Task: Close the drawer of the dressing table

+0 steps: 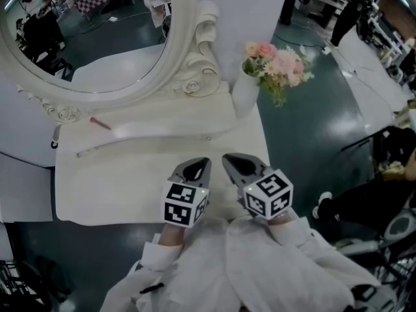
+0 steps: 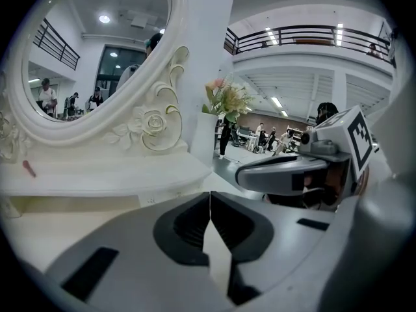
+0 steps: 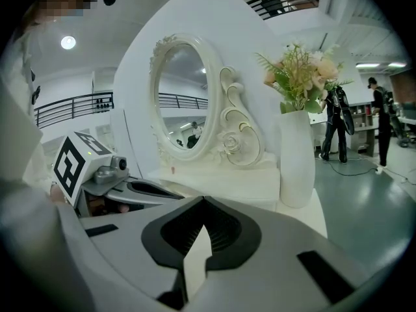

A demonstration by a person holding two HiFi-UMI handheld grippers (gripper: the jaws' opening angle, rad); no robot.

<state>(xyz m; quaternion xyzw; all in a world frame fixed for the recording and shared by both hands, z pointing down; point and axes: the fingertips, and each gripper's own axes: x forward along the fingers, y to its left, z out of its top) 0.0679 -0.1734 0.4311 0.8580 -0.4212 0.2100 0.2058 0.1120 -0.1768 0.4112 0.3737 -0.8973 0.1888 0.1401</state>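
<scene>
The white dressing table carries an oval mirror on a raised base. Along the base's front runs the shallow drawer front; a thin cream strip of it appears under the ledge in the left gripper view. I cannot tell how far in it sits. My left gripper and right gripper hover side by side over the table's front half, a little short of the drawer. Both are shut with nothing between the jaws, as seen at the left gripper and the right gripper in their own views.
A white vase with pink flowers stands at the table's back right corner. A small red stick lies on the base's left part. Dark floor surrounds the table, with people and benches far behind.
</scene>
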